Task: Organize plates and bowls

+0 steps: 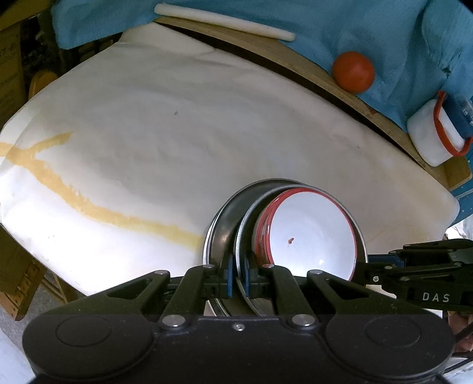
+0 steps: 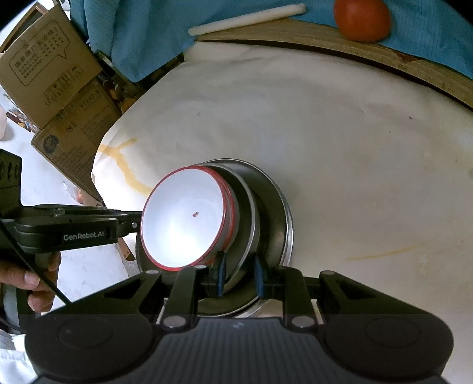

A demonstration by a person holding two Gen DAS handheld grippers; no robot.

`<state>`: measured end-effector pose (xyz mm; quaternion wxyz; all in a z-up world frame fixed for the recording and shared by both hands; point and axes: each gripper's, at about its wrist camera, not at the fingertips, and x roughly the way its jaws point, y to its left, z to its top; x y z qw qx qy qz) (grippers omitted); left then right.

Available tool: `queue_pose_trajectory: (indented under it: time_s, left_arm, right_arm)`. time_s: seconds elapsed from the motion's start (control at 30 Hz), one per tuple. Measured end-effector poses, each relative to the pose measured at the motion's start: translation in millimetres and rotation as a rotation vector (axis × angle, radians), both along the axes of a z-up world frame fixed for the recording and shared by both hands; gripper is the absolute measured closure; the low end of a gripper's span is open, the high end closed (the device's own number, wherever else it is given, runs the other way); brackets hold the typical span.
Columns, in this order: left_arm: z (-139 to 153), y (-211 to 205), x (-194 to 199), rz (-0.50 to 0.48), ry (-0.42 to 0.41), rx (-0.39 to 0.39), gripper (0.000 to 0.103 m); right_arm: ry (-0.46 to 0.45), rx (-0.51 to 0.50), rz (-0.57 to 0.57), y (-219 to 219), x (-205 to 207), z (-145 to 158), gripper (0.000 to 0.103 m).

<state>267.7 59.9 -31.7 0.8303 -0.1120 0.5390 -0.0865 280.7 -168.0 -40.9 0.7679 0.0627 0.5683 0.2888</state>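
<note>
A white bowl with a red rim (image 1: 310, 233) (image 2: 183, 218) sits nested in a steel bowl (image 1: 245, 236) (image 2: 245, 236), which tilts inside a larger steel bowl (image 1: 218, 224) (image 2: 280, 224) on the white-papered table. My left gripper (image 1: 239, 274) is shut on the inner steel bowl's rim. My right gripper (image 2: 239, 277) has its blue pads on either side of the same steel rim, with a small gap showing. The other gripper shows at the side in each view, the right one (image 1: 414, 274) and the left one (image 2: 74, 227).
A tomato (image 1: 353, 71) (image 2: 362, 19) lies on blue cloth (image 1: 384, 35) behind a wooden board (image 1: 295, 59). A white rod (image 1: 224, 20) (image 2: 245, 17) lies at the back. A white container with a red band (image 1: 434, 133) stands at the right. Cardboard boxes (image 2: 50, 79) stand left of the table.
</note>
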Motion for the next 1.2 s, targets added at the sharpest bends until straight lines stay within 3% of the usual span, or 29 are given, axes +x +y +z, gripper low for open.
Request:
queue_pose_trajectory:
  time_s: [1.2]
  left_arm:
    - [3,-13,-8,-0.003,-0.024,0.062,0.096]
  right_arm:
    - [-0.054,-0.007,0.020,3,-9,-2,0.080]
